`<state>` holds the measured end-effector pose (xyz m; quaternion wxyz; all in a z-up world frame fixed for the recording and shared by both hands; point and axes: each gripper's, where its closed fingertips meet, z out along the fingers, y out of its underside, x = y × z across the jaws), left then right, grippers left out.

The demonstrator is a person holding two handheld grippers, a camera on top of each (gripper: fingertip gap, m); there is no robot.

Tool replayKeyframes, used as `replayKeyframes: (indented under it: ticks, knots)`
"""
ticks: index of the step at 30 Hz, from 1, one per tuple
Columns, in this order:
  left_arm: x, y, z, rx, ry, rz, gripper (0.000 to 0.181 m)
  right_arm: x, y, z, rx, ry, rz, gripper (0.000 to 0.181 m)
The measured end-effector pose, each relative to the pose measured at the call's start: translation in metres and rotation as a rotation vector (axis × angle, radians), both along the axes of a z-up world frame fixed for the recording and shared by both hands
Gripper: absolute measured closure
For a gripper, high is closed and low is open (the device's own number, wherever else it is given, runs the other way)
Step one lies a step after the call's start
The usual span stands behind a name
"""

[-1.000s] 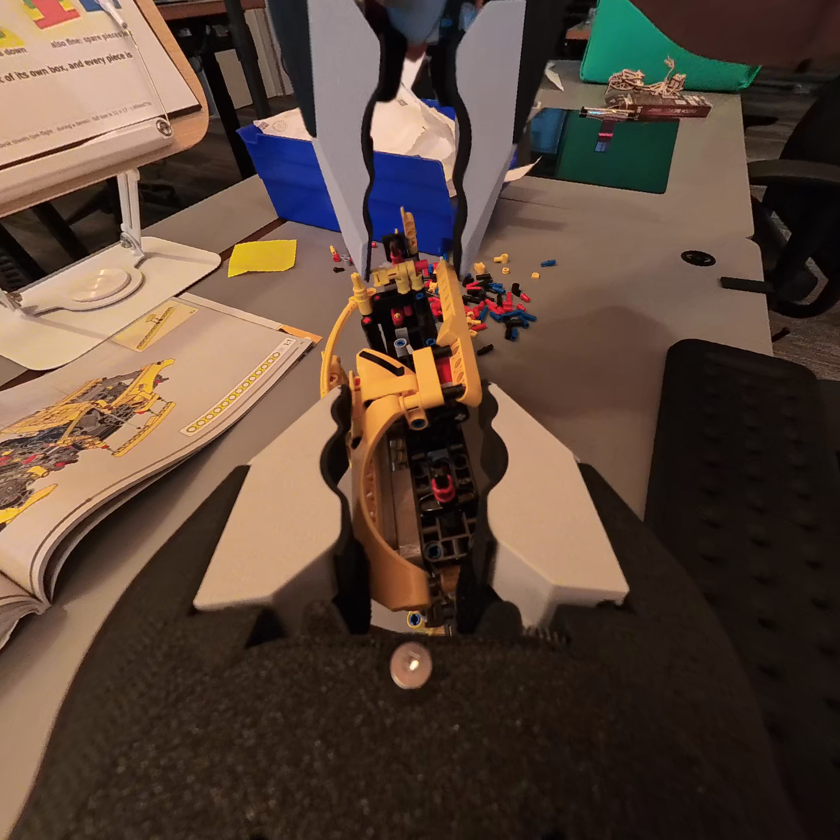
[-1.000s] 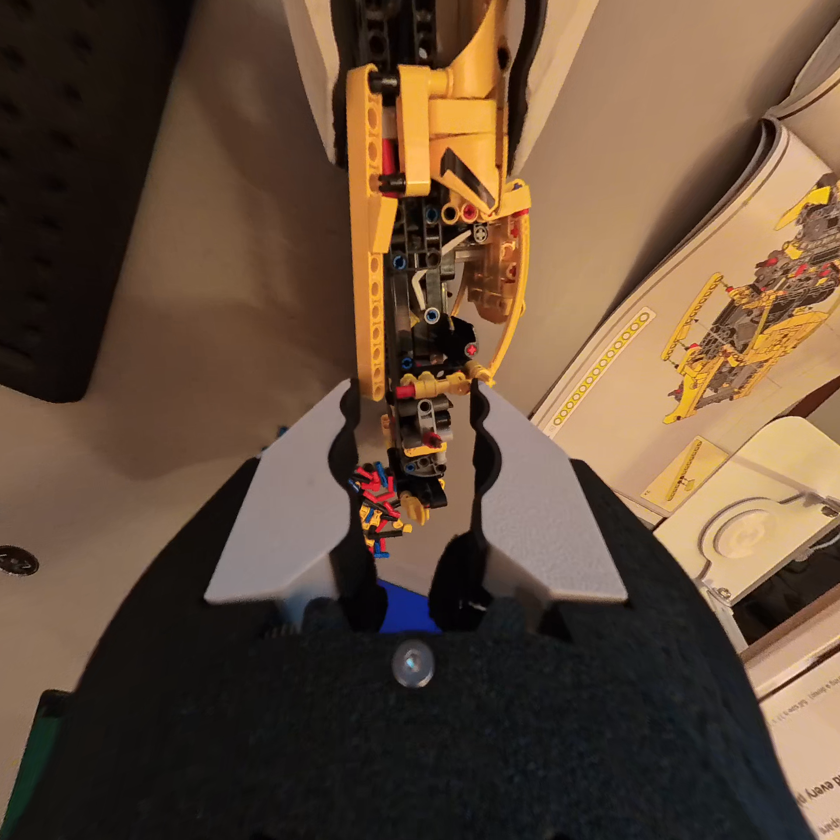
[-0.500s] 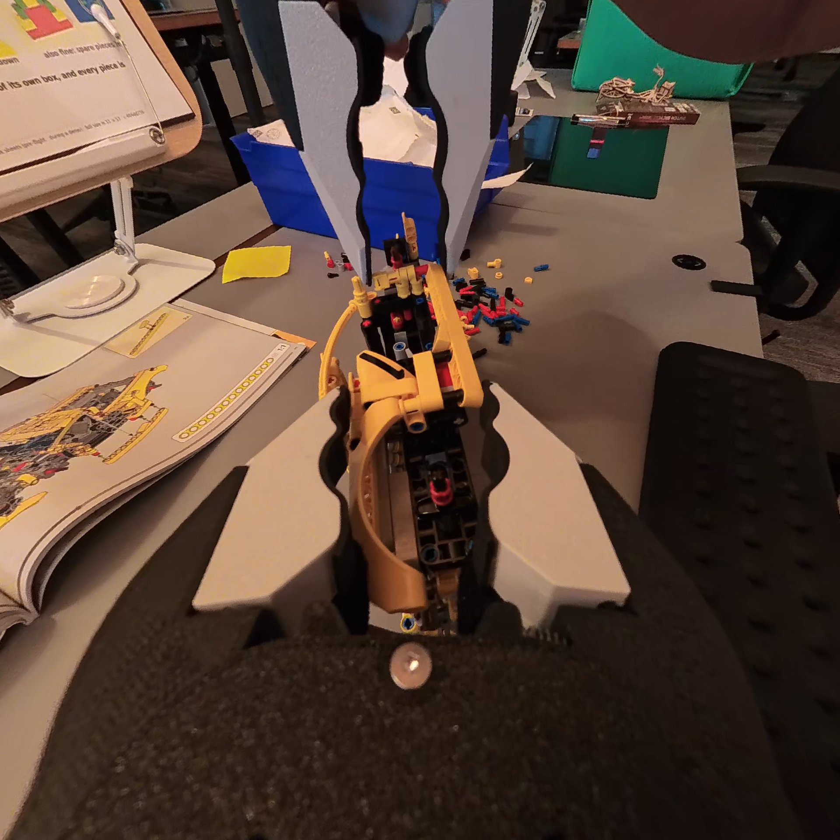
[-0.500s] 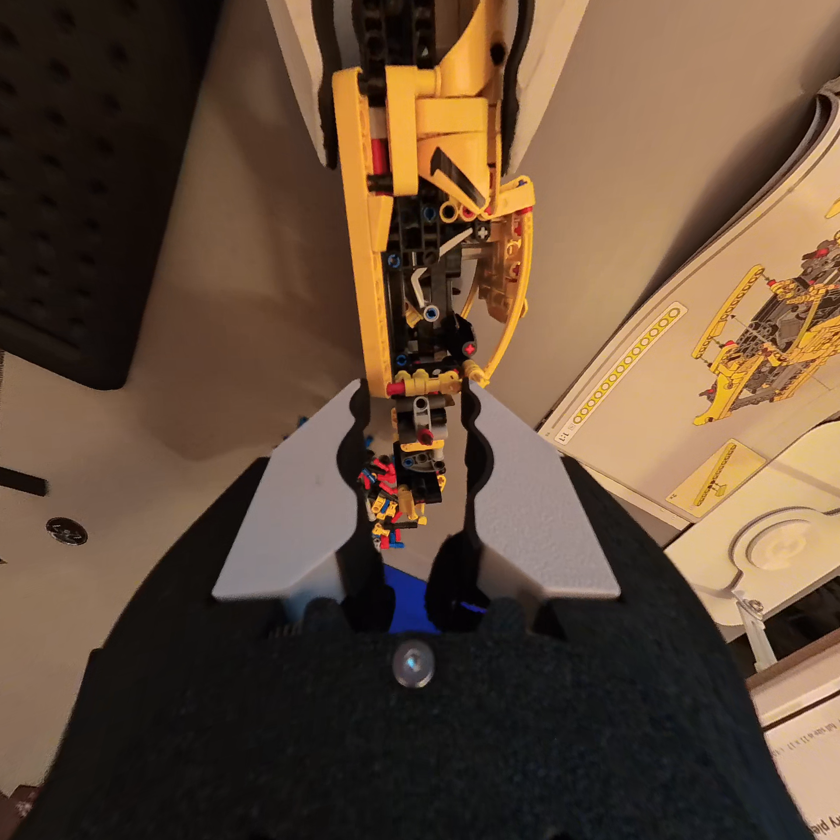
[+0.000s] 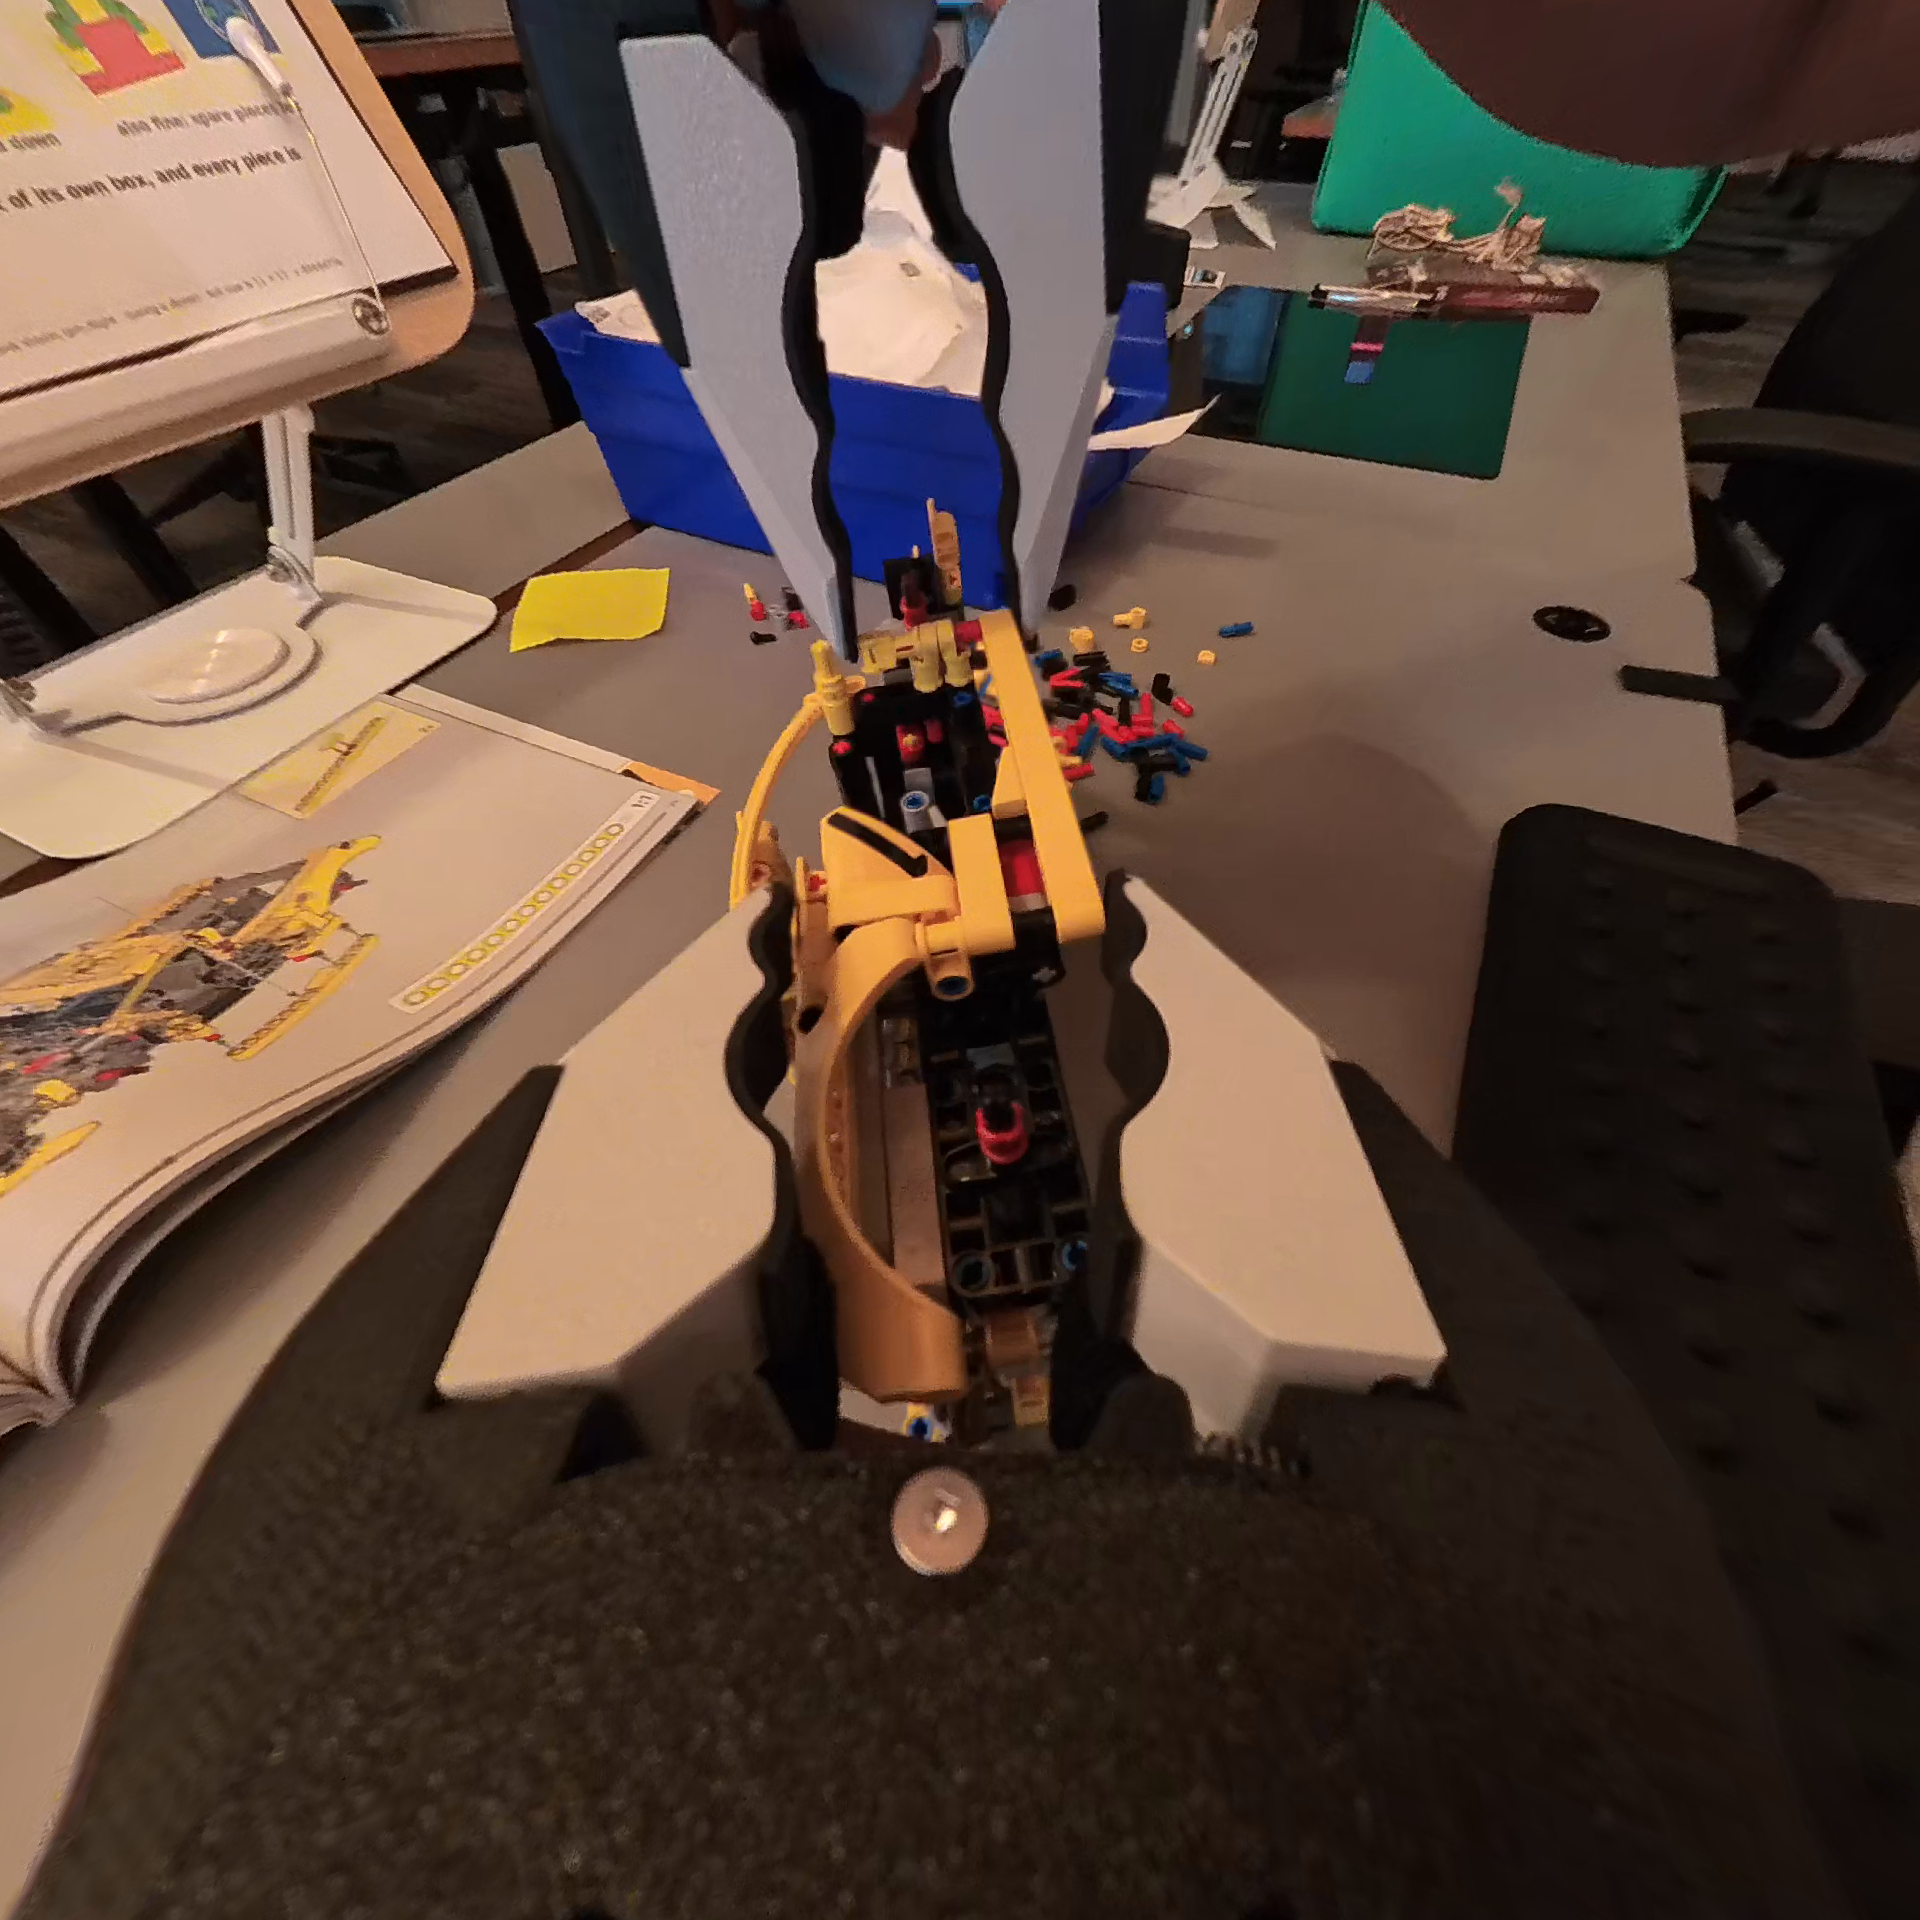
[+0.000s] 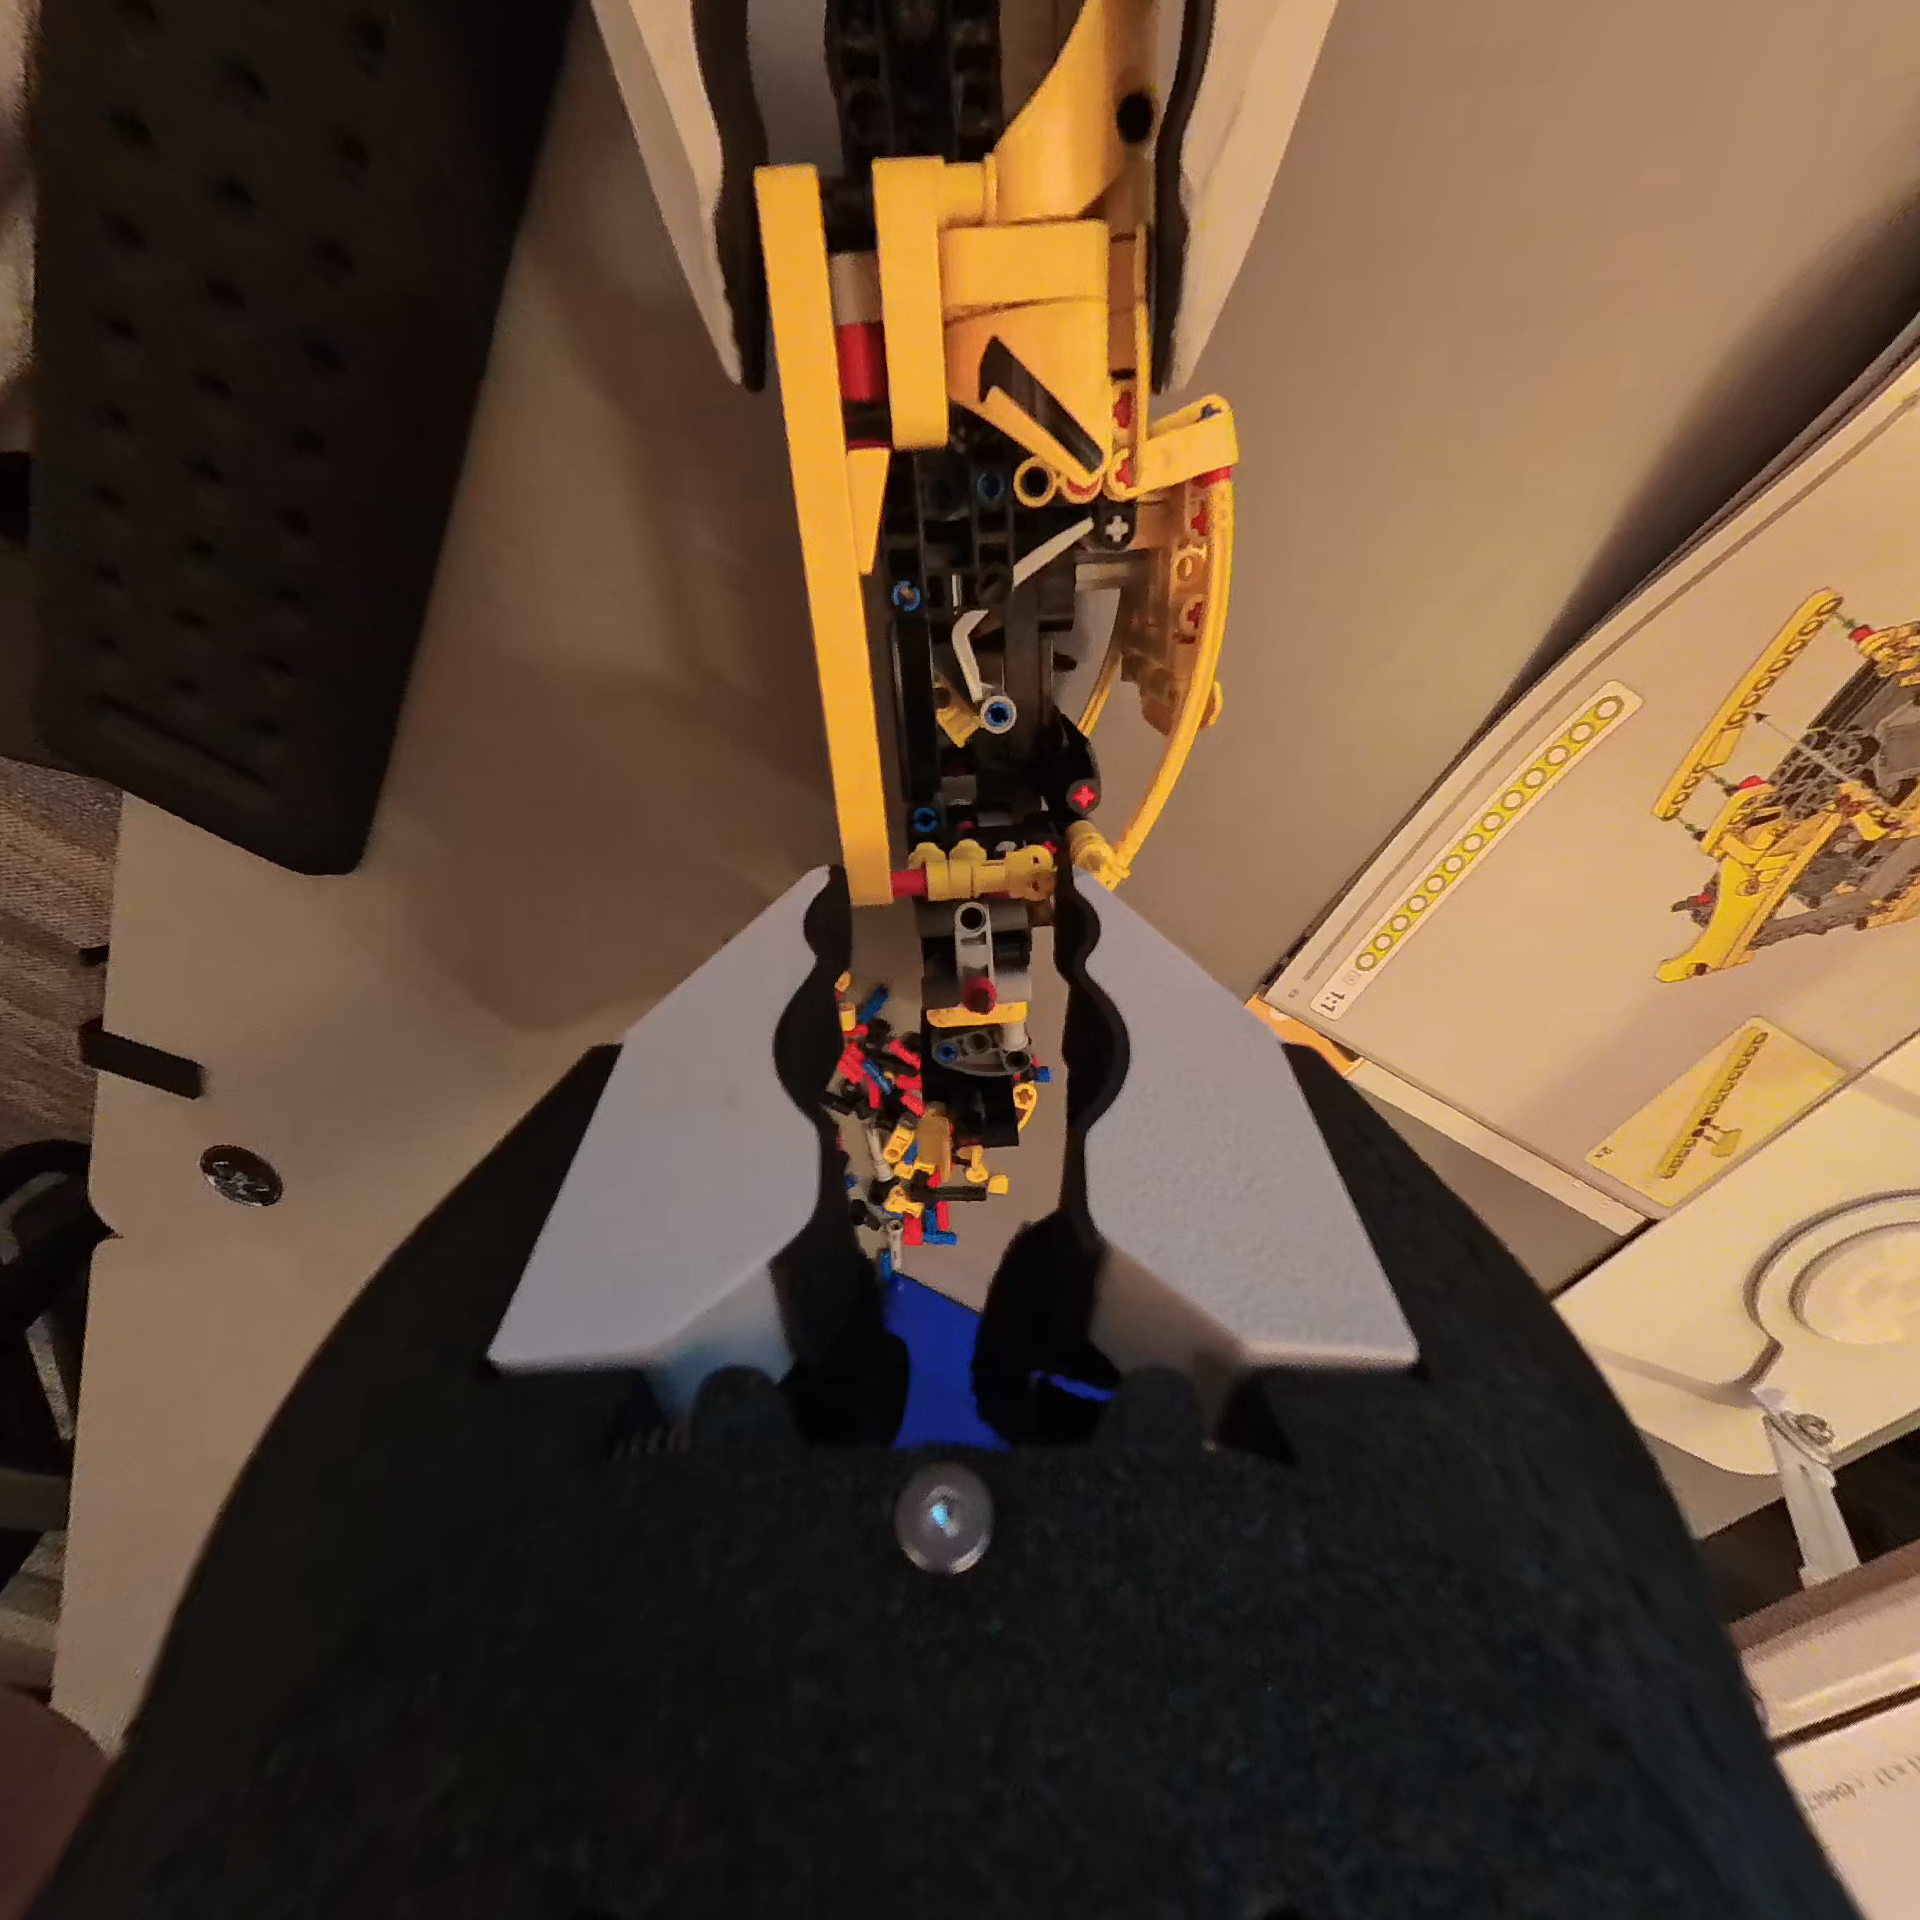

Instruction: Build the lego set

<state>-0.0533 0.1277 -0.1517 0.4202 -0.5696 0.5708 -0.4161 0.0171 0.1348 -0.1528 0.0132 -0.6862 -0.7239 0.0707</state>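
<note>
A big grey table [image 5: 1403, 644] holds everything. A pile of small red, blue, black and yellow lego bits [image 5: 1117, 717] sits on it. Left of the pile lies a yellow scrap of paper [image 5: 590, 608]. Farther left stands a white stand base [image 5: 208, 675], and nearer than that an open picture book [image 5: 312, 935]. Behind the pile is a blue bin [image 5: 894, 447]. Right of the pile lies a black bumpy mat [image 5: 1683, 1143]
</note>
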Motion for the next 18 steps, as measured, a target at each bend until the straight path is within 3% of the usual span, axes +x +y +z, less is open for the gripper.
replayKeyframes:
  ticks: [5,11,18]
  knots:
    - [-0.0003,0.0022,0.0028,0.071,0.018,0.033,0.122,0.0000,0.0008,0.0001,0.023,0.001,-0.003,0.144]
    - [0.0036,0.0020,-0.0061,-0.019,0.060,0.019,0.121,0.0001,0.0021,-0.0004,0.075,0.015,0.016,0.144]
    - [0.0060,0.0002,-0.0060,0.008,0.062,0.022,0.122,0.0024,0.0009,-0.0006,0.084,0.000,0.045,0.144]
